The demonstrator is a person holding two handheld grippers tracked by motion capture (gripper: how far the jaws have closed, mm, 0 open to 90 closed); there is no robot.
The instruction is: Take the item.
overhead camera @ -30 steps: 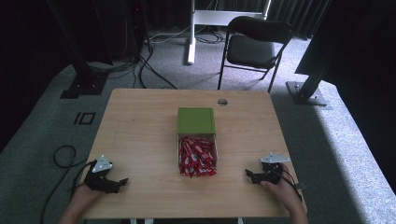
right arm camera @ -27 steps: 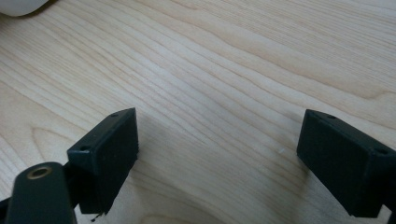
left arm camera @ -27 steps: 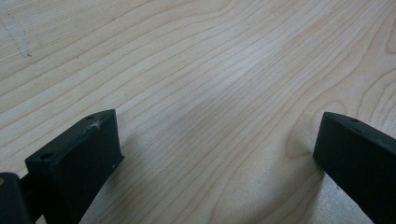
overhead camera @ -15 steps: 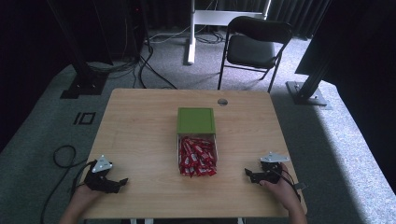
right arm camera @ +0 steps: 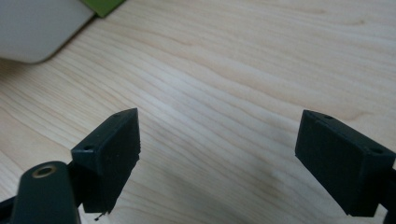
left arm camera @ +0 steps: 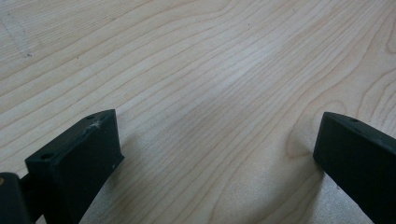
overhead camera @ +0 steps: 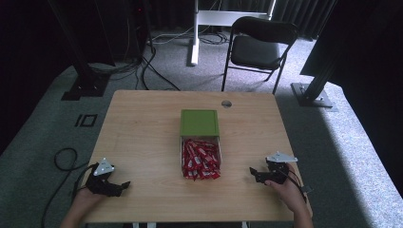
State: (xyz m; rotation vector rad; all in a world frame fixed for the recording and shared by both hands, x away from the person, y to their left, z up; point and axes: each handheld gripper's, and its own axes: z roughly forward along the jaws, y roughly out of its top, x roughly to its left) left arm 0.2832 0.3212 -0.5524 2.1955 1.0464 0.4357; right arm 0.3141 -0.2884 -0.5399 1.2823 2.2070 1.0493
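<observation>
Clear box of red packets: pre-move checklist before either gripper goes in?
1. Left gripper open: ok, jaws wide apart, nothing between them.
2. Right gripper open: ok, nothing between its jaws.
3. Both grippers apart from the clear box: ok, each rests near the table's front corners.
4. Box open: ok, the green lid lies just behind it.
5. Red packets reachable: ok, heaped to the rim.
6. Packets loose or stuck together: cannot tell.
</observation>
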